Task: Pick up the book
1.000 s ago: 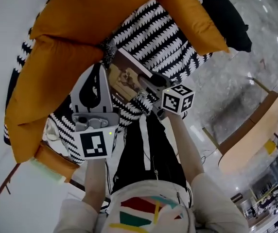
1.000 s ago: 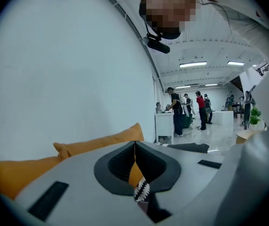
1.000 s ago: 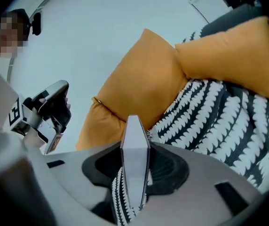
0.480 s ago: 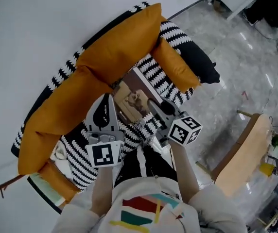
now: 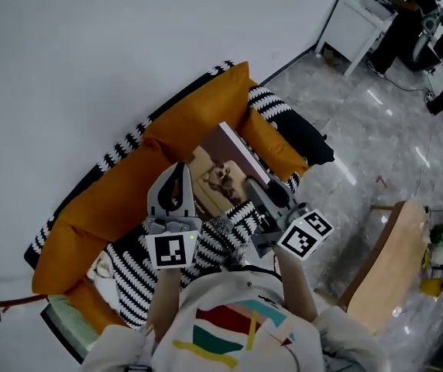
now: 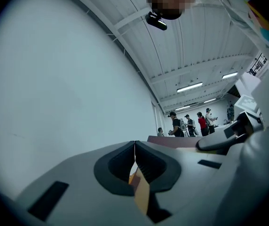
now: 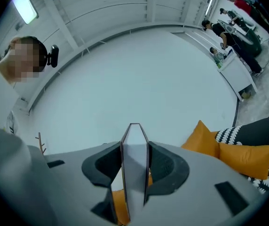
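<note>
Book (image 5: pixel 220 175): over the sofa (image 5: pixel 121 208) seat, in front of its orange back, tilted, with the picture cover facing up toward you. From above you can't tell whether it touches the seat.
Right gripper (image 7: pixel 134 147): your jaws are clamped on the book's near edge, one pad against each cover (the right gripper view shows the pale page block standing between them).
Left gripper (image 6: pixel 135 146): your jaws are drawn together with the tips touching, holding nothing. It hangs over the sofa seat just beside the book's left edge; contact there is unclear.
Throw (image 5: pixel 132 281): black-and-white striped, draped over the sofa seat and along the top of its back, under both grippers.
Cushion (image 5: pixel 272 142): orange, at the sofa's far end, just beyond the book.
Chair (image 5: pixel 384 262): wooden, on the floor well apart from the sofa's front.
Cabinet (image 5: pixel 353 25): white, by the wall, well past the sofa's far end.
People (image 6: pixel 191 124): a small group standing far from the sofa.
</note>
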A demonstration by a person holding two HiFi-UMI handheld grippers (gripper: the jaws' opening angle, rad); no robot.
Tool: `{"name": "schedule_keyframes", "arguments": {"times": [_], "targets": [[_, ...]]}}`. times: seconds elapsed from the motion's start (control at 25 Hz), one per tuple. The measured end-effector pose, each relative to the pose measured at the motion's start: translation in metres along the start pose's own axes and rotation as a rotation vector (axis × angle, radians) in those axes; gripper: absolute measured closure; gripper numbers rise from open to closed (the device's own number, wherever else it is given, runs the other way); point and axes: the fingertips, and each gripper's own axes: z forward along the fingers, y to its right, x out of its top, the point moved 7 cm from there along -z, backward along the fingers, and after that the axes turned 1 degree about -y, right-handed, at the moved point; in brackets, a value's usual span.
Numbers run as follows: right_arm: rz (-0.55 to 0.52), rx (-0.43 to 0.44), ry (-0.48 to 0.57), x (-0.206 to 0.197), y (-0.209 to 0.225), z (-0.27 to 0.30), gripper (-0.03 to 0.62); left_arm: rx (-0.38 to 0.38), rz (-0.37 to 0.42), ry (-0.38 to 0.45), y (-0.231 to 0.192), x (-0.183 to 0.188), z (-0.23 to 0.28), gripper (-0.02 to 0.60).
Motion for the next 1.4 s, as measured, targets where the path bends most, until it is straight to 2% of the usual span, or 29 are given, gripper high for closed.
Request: {"name": "schedule_keyframes", "arguments": {"times": [0.16,0.52,1.12,1.4], "targets": [[-0.030,0.024,0.002,0.000,-0.022,-0.006,0.436,0.014,0.027,0.041,-0.012,0.012,-0.005,0.572],[-0.058,0.025,-0.027,-0.003,-0.027,-0.001,0.436,0.040,0.005,0.074,-0.025,0.018,-0.003,0.574],[-0.072,0.014,-0.003,0.003,-0.030,-0.006,0.436,0.022,0.020,0.050,-0.017,0.019,-0.008,0.574],[-0.083,-0.007,0.007,0.001,-0.031,0.003,0.436,0.043,0.010,0.049,-0.037,0.011,-0.007,0.572]]}}
